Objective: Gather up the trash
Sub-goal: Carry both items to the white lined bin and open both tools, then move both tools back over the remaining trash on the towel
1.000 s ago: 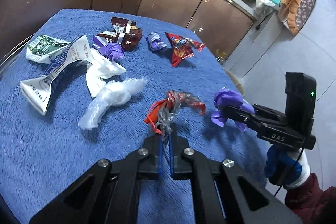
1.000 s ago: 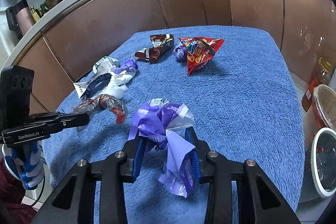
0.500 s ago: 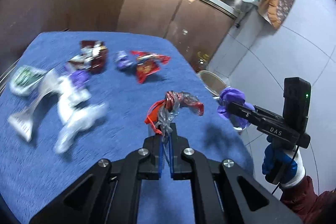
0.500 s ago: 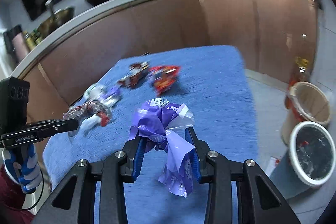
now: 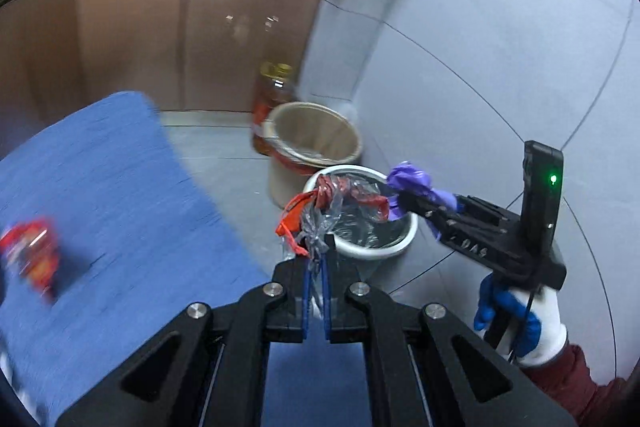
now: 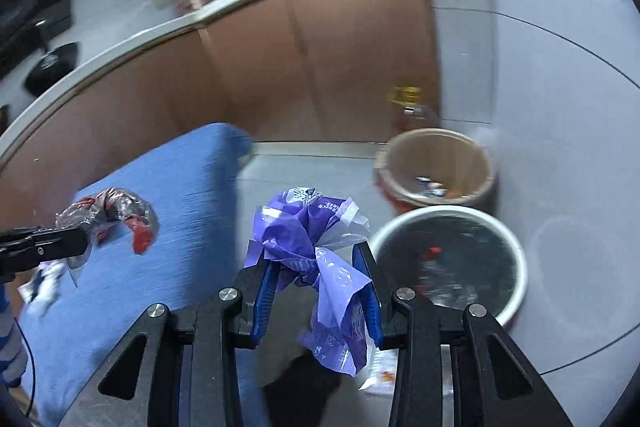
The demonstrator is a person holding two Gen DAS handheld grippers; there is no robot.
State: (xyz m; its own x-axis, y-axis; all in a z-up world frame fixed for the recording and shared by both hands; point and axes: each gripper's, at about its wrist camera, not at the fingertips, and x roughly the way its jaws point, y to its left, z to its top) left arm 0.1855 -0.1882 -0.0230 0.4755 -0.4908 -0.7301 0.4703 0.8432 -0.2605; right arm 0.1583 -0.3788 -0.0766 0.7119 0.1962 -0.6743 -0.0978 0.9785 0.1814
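Hanging out past the table edge, both grippers carry their loads toward the floor bins. The left gripper (image 5: 316, 263) has its jaws pinched almost fully together on the neck of a crumpled red-and-clear plastic wrapper (image 5: 340, 199), whose long axis runs sideways across the jaws; in the left wrist view it shows in front of the white round bin lined with a dark bag (image 5: 376, 249), though whether it is truly over the opening cannot be told. The right gripper (image 6: 316, 291) holds its jaws partly apart, clamped on a bunched purple plastic bag (image 6: 316, 247) that droops below the pads. In the right wrist view that white bin (image 6: 516, 291) lies to the right of the jaws and somewhat ahead, with the beige round bin (image 6: 436, 167) beyond it — so the purple bag probably needs to travel right and forward before release. The right hand (image 5: 516, 323), in a blue-and-white glove, looks the nearer of the two to the bins.

A second ago both loads hung over the blue fuzzy tablecloth (image 5: 92, 195) among other litter; now the cloth has slid to the left of both views, only a blurred red snack packet (image 5: 34, 255) remains visible on it — and both grips are unchanged.
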